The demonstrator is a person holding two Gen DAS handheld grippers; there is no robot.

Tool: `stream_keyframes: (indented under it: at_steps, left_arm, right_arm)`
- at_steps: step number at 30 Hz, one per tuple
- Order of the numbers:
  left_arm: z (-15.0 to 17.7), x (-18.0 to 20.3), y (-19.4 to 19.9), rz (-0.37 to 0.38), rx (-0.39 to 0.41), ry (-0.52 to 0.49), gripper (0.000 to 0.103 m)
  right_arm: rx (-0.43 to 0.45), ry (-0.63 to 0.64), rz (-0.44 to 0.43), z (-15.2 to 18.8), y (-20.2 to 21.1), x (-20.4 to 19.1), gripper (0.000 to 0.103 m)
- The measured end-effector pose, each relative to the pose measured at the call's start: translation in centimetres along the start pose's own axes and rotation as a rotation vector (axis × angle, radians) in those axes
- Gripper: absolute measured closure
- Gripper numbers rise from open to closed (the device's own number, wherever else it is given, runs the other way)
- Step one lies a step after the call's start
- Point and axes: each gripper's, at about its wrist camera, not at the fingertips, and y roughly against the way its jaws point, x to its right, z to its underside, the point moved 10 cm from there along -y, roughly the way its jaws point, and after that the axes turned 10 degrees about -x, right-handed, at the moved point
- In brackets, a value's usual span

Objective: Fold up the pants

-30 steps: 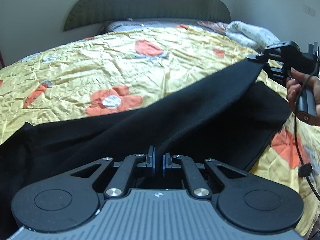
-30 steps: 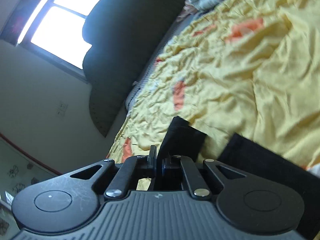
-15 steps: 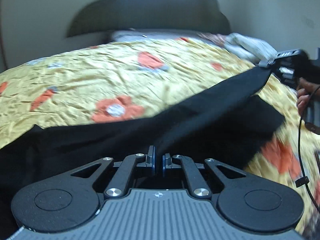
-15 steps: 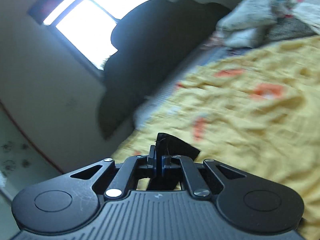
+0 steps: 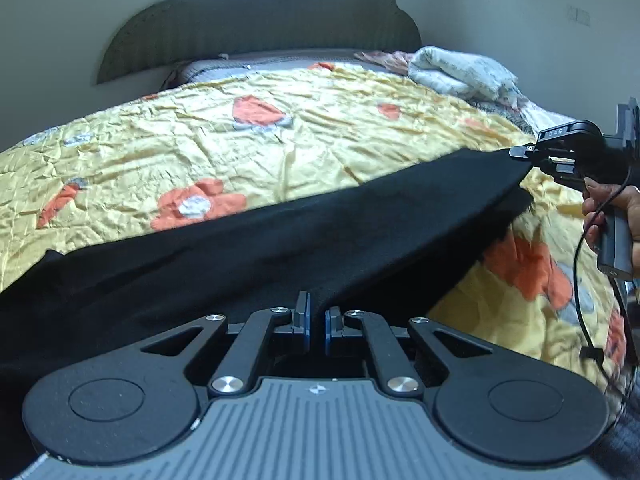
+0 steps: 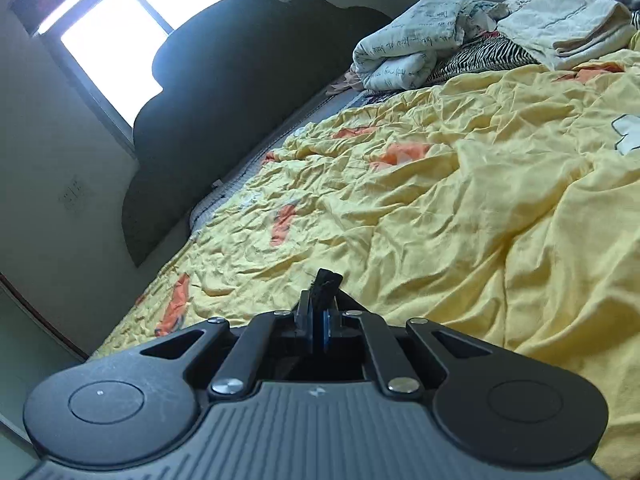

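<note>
The black pants (image 5: 280,248) stretch across the yellow flowered bedspread (image 5: 240,148), lifted into a taut band. My left gripper (image 5: 317,322) is shut on the pants' near edge. My right gripper (image 5: 520,152) shows in the left wrist view at the far right, shut on the other end of the pants and holding it above the bed. In the right wrist view my right gripper (image 6: 319,320) pinches a small tip of black cloth (image 6: 326,282); the remainder of the pants is hidden below it.
A dark headboard (image 5: 260,20) stands at the far end of the bed. Folded pale linens (image 6: 420,52) and a striped cloth (image 6: 480,56) lie near it. A window (image 6: 120,40) is behind the headboard. A hand and cable (image 5: 612,208) are at the right.
My right gripper has swung and risen with its end of the pants, pulling the cloth tighter. The lower pant layer seen under the band is now mostly covered. My left gripper stays shut.
</note>
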Motion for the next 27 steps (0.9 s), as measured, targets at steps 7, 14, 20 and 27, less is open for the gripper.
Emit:
stream_keyframes:
  at_steps: [7, 14, 20, 27]
  left_arm:
    - [1.2, 0.5, -1.0, -0.008, -0.042, -0.039, 0.095]
    - [1.6, 0.6, -1.7, -0.002, -0.074, -0.046, 0.094]
    - [1.6, 1.4, -0.6, 0.03, -0.079, -0.072, 0.079]
    - [0.5, 2.7, 2.1, 0.154, -0.051, -0.055, 0.069]
  right_arm:
    - [-0.043, 0.019, 0.089, 1.9, -1.1, 2.1, 0.098]
    - [-0.086, 0.142, 0.197, 2.1, -1.8, 1.6, 0.095]
    - [0.119, 0.143, 0.35, -0.2, 1.7, 2.0, 0.072]
    - [-0.224, 0.363, 0.037, 5.0, -4.9, -5.8, 0.07]
